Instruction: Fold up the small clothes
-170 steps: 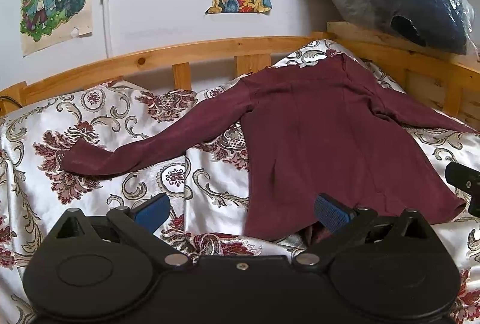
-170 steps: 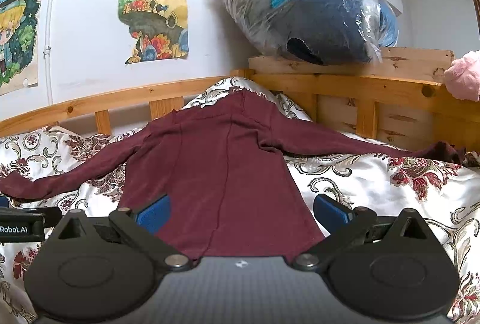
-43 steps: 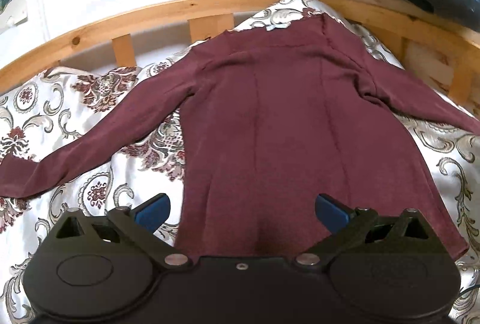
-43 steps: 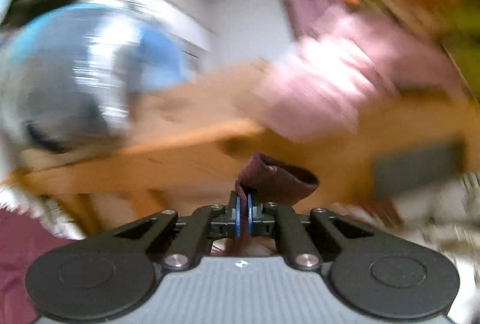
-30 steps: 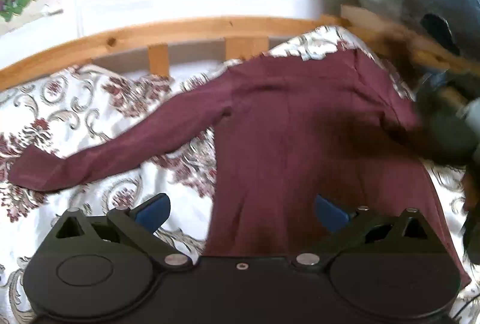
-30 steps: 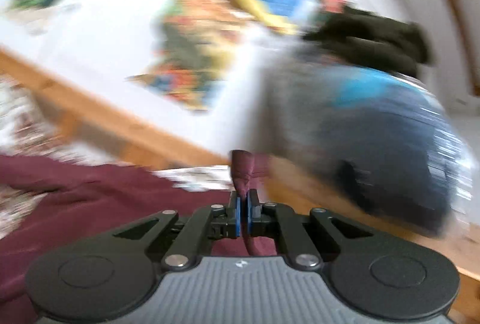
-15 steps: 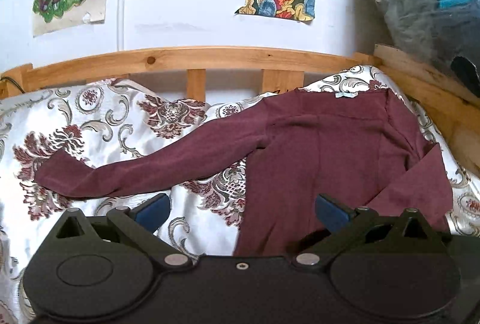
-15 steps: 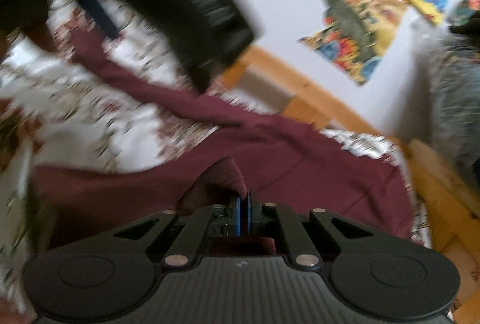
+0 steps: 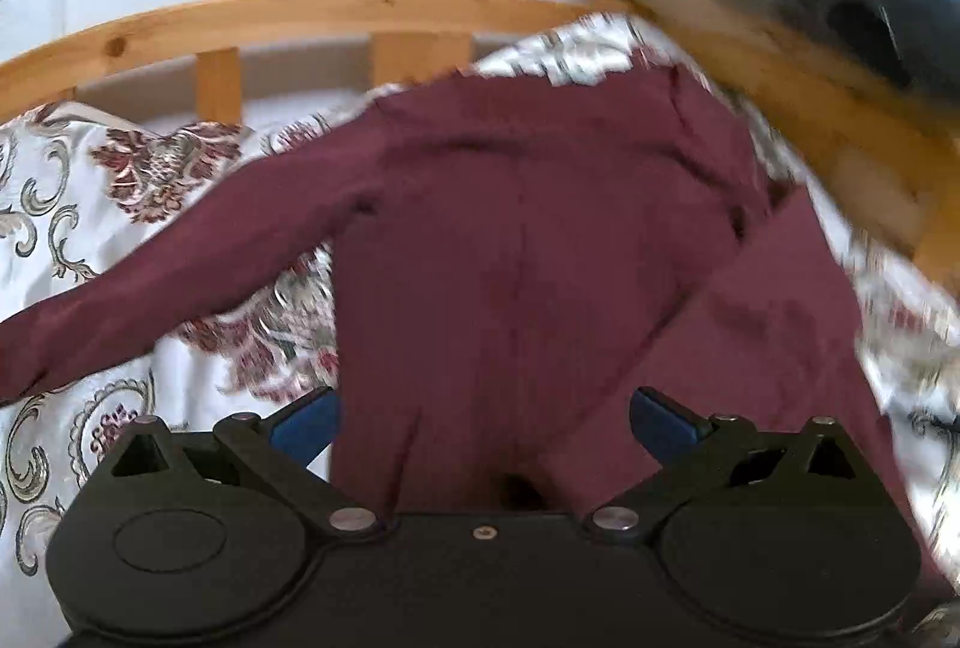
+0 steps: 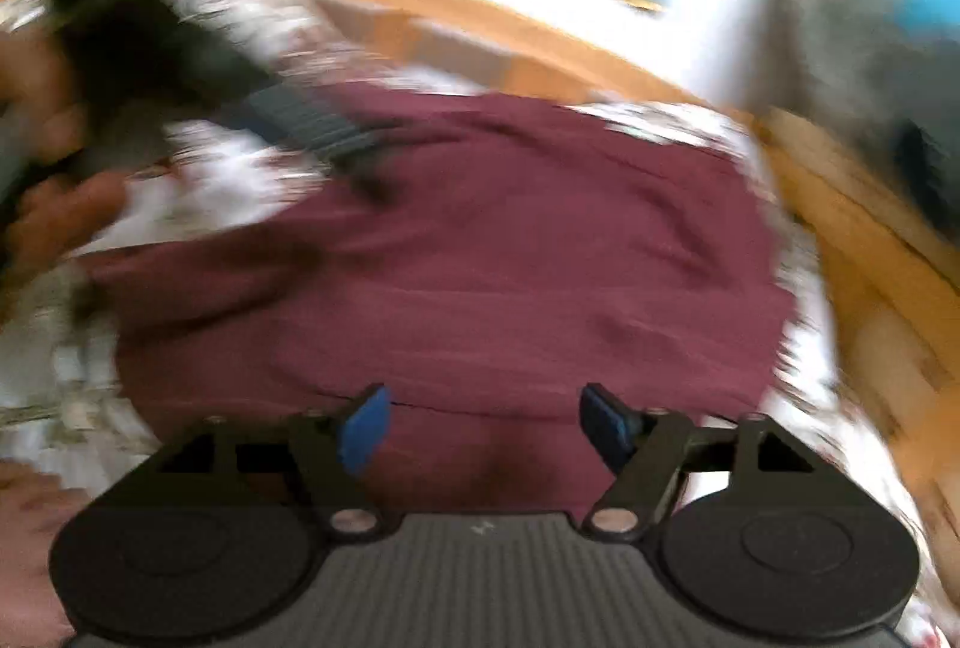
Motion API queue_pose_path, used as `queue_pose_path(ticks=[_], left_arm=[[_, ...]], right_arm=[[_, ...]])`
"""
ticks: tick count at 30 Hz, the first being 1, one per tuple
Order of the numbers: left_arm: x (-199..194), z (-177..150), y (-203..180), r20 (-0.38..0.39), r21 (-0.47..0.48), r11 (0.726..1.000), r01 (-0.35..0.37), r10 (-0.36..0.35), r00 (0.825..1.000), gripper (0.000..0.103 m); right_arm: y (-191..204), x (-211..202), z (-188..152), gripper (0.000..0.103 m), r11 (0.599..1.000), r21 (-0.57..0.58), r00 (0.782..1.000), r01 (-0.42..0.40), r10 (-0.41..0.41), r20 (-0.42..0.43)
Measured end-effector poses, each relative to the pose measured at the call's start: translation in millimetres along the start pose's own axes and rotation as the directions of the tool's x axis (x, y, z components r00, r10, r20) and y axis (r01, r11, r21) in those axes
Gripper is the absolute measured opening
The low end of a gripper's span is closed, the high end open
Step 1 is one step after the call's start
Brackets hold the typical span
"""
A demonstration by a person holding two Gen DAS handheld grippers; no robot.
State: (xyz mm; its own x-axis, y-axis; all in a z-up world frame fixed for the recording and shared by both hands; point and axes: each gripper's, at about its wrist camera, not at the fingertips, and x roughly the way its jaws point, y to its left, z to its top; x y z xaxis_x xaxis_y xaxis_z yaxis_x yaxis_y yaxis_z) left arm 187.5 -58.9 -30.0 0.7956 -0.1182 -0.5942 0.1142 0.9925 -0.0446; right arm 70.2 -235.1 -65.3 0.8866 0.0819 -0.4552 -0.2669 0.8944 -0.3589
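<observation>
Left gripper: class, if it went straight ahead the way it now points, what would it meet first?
Most likely the maroon shirt, spread on the patterned bedspread. The left gripper has its jaws open over the shirt's lower part, so fabric comes first; how near is unclear.

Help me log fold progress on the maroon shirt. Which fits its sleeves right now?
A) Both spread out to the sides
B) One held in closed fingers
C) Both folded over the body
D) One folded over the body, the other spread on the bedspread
D: in the left wrist view the folded sleeve lies across the maroon shirt, while the other sleeve stretches out over the bedspread.
</observation>
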Motion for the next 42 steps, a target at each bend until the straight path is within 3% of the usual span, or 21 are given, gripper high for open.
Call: queue_pose_path(ticks=[1, 5, 7, 12, 16, 20, 23, 26, 28, 30, 33, 35, 39, 42], left_arm=[[2, -5, -6, -0.010, 0.036, 0.999, -0.016, 0.017, 1.000, 0.102], [10, -24, -21, -0.049, 0.148, 0.986, -0.076, 0.084, 0.995, 0.102], [15, -30, -24, -0.061, 0.173, 0.983, -0.062, 0.074, 0.995, 0.102], [20, -38, -23, -0.088, 0.167, 0.982, -0.088, 0.104, 0.991, 0.102], [-3, -36, 0, -0.017, -0.016, 0.999, -0.051, 0.050, 0.999, 0.102], [-38, -30, 29, 0.065, -0.120, 0.989, -0.090, 0.099, 0.993, 0.102], [-57, -23, 54, 0.068, -0.058, 0.973, -0.225, 0.229, 0.971, 0.102], [-67, -20, 87, 0.054, 0.085, 0.925, -0.370, 0.367, 0.929, 0.102], [-70, -19, 113, 0.052, 0.166, 0.872, -0.460, 0.458, 0.887, 0.102], [-64, -13, 142, 0.000, 0.195, 0.843, -0.501, 0.511, 0.860, 0.102], [-48, 2, 184, -0.130, 0.161, 0.862, -0.481, 0.501, 0.855, 0.102], [-42, 6, 198, -0.146, 0.152, 0.864, -0.479, 0.499, 0.854, 0.102], [-19, 20, 206, -0.162, 0.268, 0.857, -0.440, 0.491, 0.856, 0.102], [-1, 36, 208, -0.225, 0.310, 0.861, -0.403, 0.478, 0.849, 0.101]], right_arm=[[-12, 4, -1, 0.091, 0.997, 0.051, 0.998, 0.062, -0.063, 0.012], [-33, 30, -4, 0.094, 0.953, 0.103, 0.956, 0.286, -0.291, 0.037], [-39, 42, -5, 0.097, 0.934, 0.127, 0.939, 0.335, -0.342, 0.038], [-39, 66, -13, 0.102, 0.928, 0.146, 0.940, 0.342, -0.338, -0.057], [-31, 70, -14, 0.103, 0.933, 0.145, 0.944, 0.329, -0.320, -0.081], [-26, 57, -8, 0.103, 0.935, 0.150, 0.947, 0.320, -0.320, -0.025], [-23, 52, -3, 0.103, 0.938, 0.161, 0.950, 0.306, -0.311, 0.003], [-21, 44, 1, 0.103, 0.938, 0.176, 0.951, 0.297, -0.307, 0.031], [-20, 40, 4, 0.103, 0.939, 0.192, 0.953, 0.284, -0.299, 0.051], [-19, 38, 6, 0.103, 0.939, 0.202, 0.952, 0.280, -0.298, 0.067], [-16, 39, 6, 0.103, 0.936, 0.208, 0.949, 0.284, -0.305, 0.078], [-15, 40, 6, 0.103, 0.929, 0.223, 0.944, 0.296, -0.320, 0.082], [-17, 40, 5, 0.103, 0.913, 0.257, 0.933, 0.316, -0.348, 0.088], [-19, 39, 3, 0.103, 0.903, 0.277, 0.927, 0.329, -0.365, 0.088]])
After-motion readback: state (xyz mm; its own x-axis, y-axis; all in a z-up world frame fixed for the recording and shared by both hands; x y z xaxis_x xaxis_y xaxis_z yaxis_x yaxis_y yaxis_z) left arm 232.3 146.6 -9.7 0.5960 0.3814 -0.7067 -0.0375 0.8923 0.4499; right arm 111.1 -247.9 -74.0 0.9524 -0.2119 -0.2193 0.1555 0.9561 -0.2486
